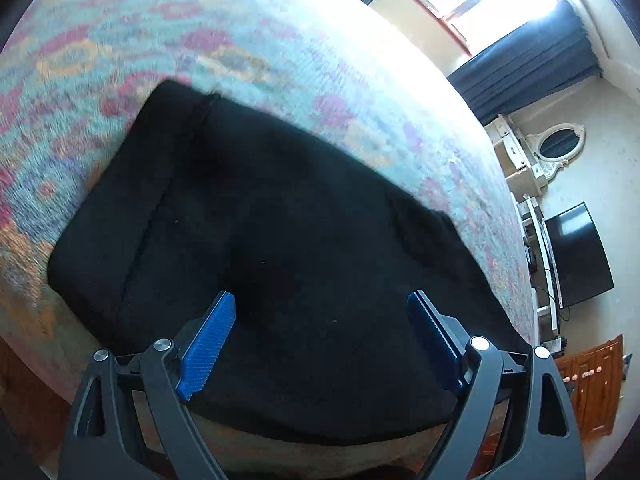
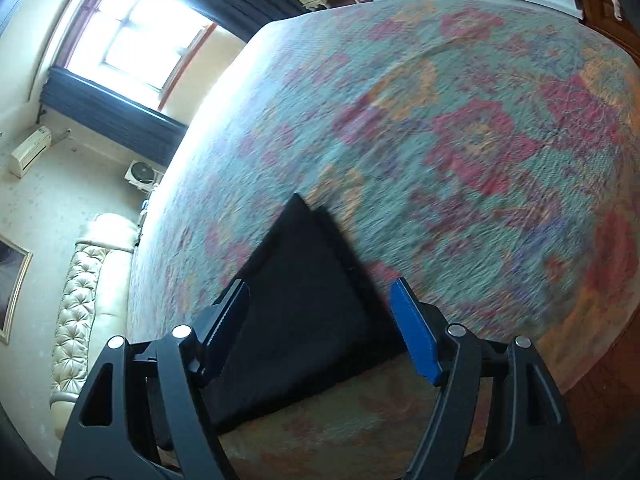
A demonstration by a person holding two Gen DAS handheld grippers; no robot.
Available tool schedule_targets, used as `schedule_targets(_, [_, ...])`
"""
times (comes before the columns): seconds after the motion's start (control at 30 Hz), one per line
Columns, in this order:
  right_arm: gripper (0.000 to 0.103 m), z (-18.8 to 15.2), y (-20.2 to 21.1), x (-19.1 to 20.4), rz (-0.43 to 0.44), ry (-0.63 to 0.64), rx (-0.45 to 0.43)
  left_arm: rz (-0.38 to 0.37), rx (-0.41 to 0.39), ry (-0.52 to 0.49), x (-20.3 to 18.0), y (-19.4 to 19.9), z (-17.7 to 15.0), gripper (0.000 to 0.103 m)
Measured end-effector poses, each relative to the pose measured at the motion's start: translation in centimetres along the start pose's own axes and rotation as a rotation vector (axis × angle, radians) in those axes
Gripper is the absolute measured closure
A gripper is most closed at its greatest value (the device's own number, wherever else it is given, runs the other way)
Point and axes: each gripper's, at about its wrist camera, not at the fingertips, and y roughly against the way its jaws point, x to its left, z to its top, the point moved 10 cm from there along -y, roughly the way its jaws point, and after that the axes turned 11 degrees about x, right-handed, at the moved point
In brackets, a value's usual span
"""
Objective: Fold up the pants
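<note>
left wrist: pants (image 1: 272, 248) lie as a compact black rectangle on rug (image 1: 280, 40), our left gripper (image 1: 320, 312) jaws wide, empty | right wrist: right gripper (image 2: 320, 312) jaws apart, empty, over pants' edge | we judge folding nearly done

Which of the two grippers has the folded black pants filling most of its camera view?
The left gripper: the pants spread across most of its view. The right gripper, also open, sees only a narrow dark wedge of them on the rug.
</note>
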Motion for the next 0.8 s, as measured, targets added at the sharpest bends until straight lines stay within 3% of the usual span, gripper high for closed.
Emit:
schedule_targets(0.07, [0.030, 0.0, -1.1, -0.4, 0.032, -0.002, 0.031, -0.078, -0.016, -0.016, -0.1, 0.3, -0.2, 0.010])
schedule_targets(0.17, [0.030, -0.7, -4.0, 0.2, 0.081, -0.006, 0.082, -0.121, -0.008, -0.018, 0.2, 0.8, -0.8, 0.010])
schedule_targets(0.33, [0.031, -1.2, -6.0, 2.8, 0.206, 0.012, 0.157, -0.121, -0.006, -0.020, 0.4, 1.1, -1.4, 0.010])
schedule_targets(0.4, [0.055, -1.7, -7.4, 3.7, 0.175, 0.038, 0.206, -0.115, -0.005, -0.025, -0.1, 0.9, -1.4, 0.010])
schedule_targets(0.5, [0.076, -2.4, -8.9, 3.9, 0.139, 0.037, 0.225, -0.122, -0.003, -0.025, 0.1, 1.2, -1.4, 0.010])
schedule_targets(0.67, [0.084, -2.0, -7.7, 3.2, 0.153, 0.007, 0.199, -0.136, 0.004, -0.011, 0.7, 1.3, -1.1, 0.010])
schedule_targets(0.8, [0.085, -2.2, -6.3, 6.0, 0.174, 0.008, 0.164, -0.107, 0.012, -0.018, 0.4, 1.2, -0.9, 0.010])
